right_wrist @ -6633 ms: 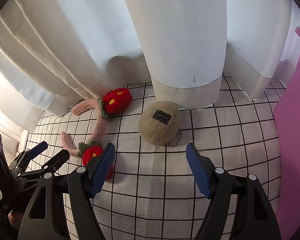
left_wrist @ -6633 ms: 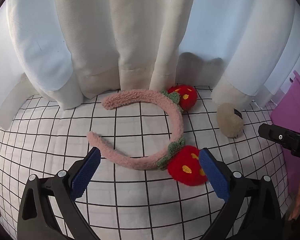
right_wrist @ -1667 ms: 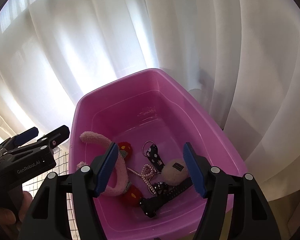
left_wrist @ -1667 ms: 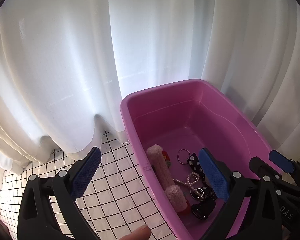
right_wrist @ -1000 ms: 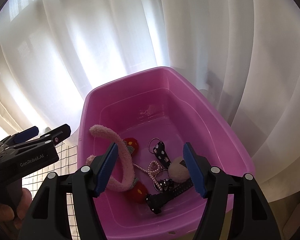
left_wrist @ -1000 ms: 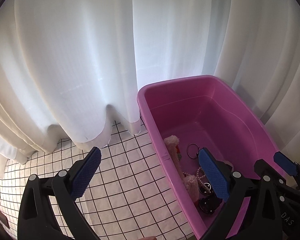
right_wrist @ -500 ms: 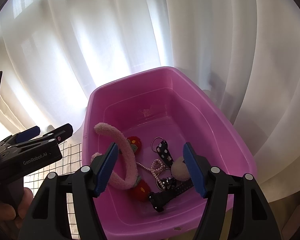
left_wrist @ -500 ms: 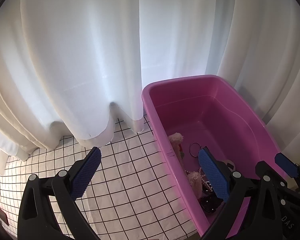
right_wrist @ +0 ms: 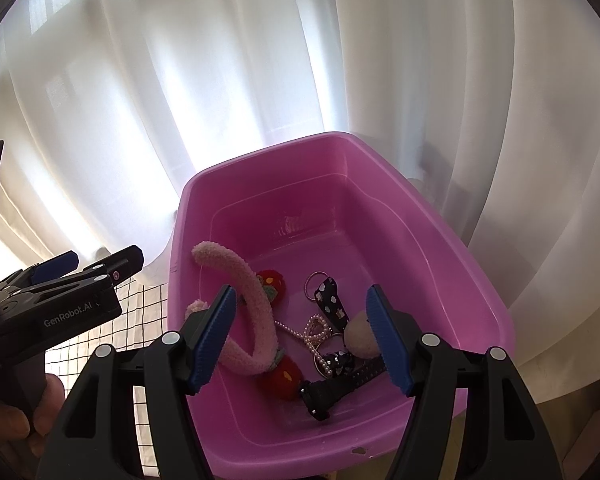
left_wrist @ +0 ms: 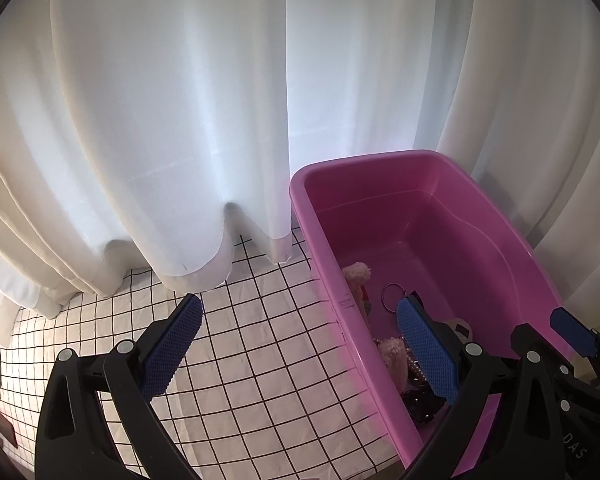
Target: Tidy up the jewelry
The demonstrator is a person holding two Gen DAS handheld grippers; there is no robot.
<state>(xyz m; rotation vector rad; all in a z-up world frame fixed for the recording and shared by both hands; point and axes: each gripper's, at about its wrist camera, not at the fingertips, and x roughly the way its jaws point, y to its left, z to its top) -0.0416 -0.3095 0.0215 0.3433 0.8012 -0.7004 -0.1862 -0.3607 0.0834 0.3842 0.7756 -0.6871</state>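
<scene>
Above the pink bin: right gripper spread wide, gripping nothing. Left gripper likewise apart and bare, straddling bin wall and checked cloth. Inside: fuzzy headband, pearl strand, keyring strap, pompom, black strap. Depositing apparently finished; next, probably scanning cloth for leftovers.

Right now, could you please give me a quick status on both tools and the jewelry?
Both tools open and empty: left, right. Headband, pearls, keyring all in the pink tub. Nothing in the way.
</scene>
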